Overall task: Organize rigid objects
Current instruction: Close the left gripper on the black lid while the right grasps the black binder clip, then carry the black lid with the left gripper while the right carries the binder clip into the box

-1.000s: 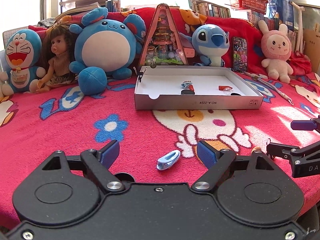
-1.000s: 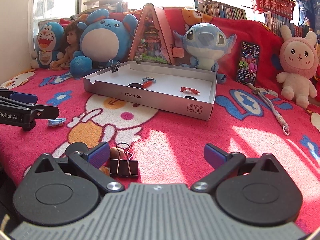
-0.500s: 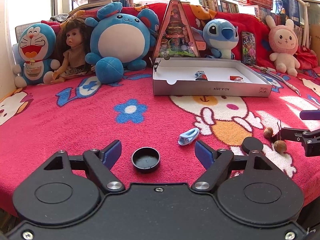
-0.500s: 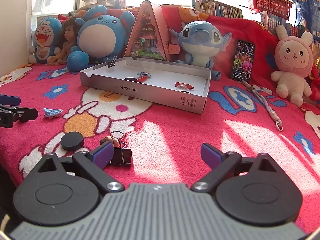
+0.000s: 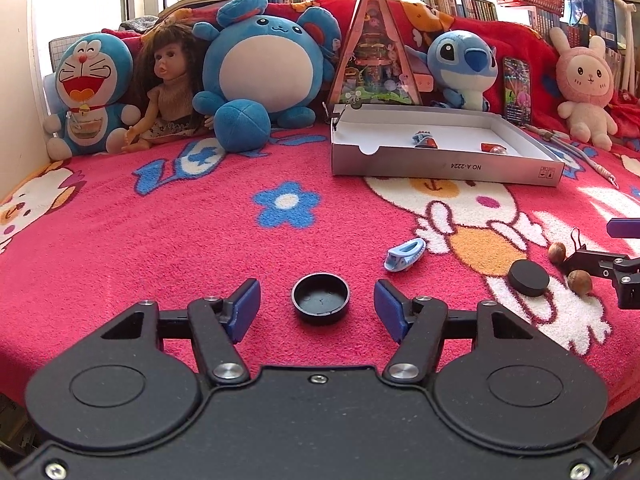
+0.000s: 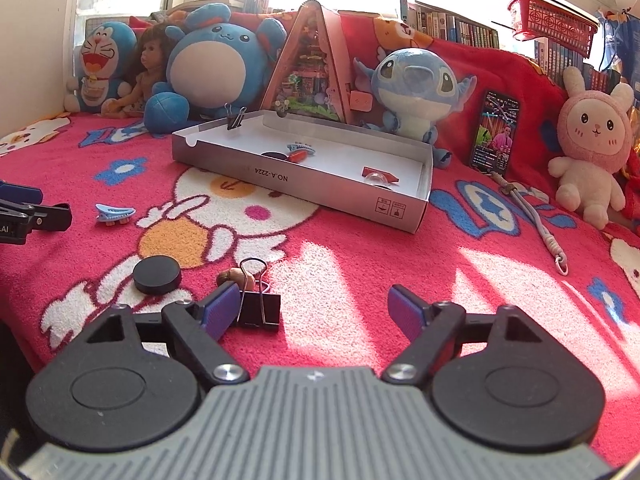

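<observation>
The left gripper [image 5: 316, 312] hangs low over the red cartoon-print blanket [image 5: 160, 248] with its blue-padded fingers [image 5: 244, 310] spread wide and holding nothing. Straight ahead of them, centred in the gap and just beyond the tips, lies a round black plastic cap [image 5: 320, 298], hollow side up. It is round, so it has no long axis to line up with; the fingers need only go forward and down to bracket its rim. That makes this the nearer hand for the cap by a clear margin.

Ahead and to the right of those fingers, a small light-blue plastic hair clip [image 5: 405, 255] lies with its long axis slanting away to the right. Farther right sits a flat black disc [image 5: 528, 278], with two brown nuts [image 5: 579, 281] beside it.

The right gripper [image 6: 314, 312] is also spread and empty. A black metal binder clip [image 6: 258, 306] rests just inside its left finger [image 6: 220, 310], touching or nearly so, well off centre; this hand would have to shift left to straddle it.

The open grey cardboard box [image 5: 440, 164], probably the place to put things, lies well apart, ahead and right of the left fingers. It already holds a few small items.
</observation>
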A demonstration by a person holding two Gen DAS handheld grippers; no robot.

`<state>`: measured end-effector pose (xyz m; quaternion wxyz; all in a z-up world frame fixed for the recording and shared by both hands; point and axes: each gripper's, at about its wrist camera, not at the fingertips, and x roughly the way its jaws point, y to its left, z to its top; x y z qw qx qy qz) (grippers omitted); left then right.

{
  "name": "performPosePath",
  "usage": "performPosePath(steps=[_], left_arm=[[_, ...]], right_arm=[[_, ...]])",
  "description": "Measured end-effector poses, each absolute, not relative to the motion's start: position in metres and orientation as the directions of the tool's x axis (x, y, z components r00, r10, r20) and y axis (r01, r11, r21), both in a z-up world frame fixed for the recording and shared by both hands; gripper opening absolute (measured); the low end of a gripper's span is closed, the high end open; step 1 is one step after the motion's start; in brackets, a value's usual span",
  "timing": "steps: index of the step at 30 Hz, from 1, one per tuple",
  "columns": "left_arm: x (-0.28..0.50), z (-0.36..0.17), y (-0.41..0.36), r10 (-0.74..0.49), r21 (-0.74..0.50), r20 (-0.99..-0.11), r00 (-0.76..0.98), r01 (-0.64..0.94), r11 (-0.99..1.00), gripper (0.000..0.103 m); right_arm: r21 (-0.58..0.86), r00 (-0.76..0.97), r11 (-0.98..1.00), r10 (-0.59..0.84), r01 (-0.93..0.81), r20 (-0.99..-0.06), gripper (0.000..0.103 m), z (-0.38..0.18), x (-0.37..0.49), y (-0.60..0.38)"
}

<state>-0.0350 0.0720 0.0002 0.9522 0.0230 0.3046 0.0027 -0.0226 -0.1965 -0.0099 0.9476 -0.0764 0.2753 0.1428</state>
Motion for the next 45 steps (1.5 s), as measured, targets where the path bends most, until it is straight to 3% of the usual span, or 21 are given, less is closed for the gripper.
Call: performPosePath(steps=[11, 16, 18, 20, 23, 25, 28, 45], left_arm=[[-0.032, -0.005, 0.073, 0.019, 0.028, -0.586, 0.81, -0.003, 1.0, 0.052], [-0.033, -0.007, 0.069, 0.009, 0.036, -0.579, 0.815, 0.015, 0.999, 0.043], [-0.034, -0.006, 0.068, 0.006, 0.039, -0.577, 0.817, 0.02, 0.999, 0.032], [-0.034, -0.004, 0.066, 0.007, 0.041, -0.576, 0.818, 0.021, 0.999, 0.031], [-0.033, -0.001, 0.065, 0.004, 0.042, -0.568, 0.823, 0.024, 0.999, 0.031], [-0.032, 0.001, 0.064, 0.006, 0.044, -0.562, 0.827, 0.023, 0.999, 0.031], [-0.029, 0.004, 0.065, -0.001, 0.034, -0.561, 0.828, 0.024, 0.999, 0.031], [0.005, 0.028, 0.057, -0.064, -0.018, -0.546, 0.835, 0.065, 0.998, 0.031]], right_arm=[[-0.039, 0.795, 0.949, 0.238, -0.312, -0.558, 0.086, -0.016, -0.02, -0.186], [-0.056, 0.813, 0.955, 0.216, -0.292, -0.541, 0.087, -0.018, -0.025, -0.186], [-0.068, 0.817, 0.958, 0.199, -0.278, -0.541, 0.087, -0.019, -0.026, -0.185], [-0.059, 0.813, 0.96, 0.199, -0.274, -0.547, 0.086, -0.019, -0.026, -0.185], [-0.025, 0.796, 0.958, 0.223, -0.285, -0.562, 0.071, -0.017, -0.026, -0.184], [-0.022, 0.787, 0.952, 0.238, -0.304, -0.569, 0.053, -0.016, -0.027, -0.181], [-0.025, 0.778, 0.947, 0.248, -0.321, -0.578, 0.037, -0.013, -0.028, -0.175], [0.016, 0.805, 0.975, 0.194, -0.224, -0.561, 0.037, 0.006, -0.008, -0.198]])
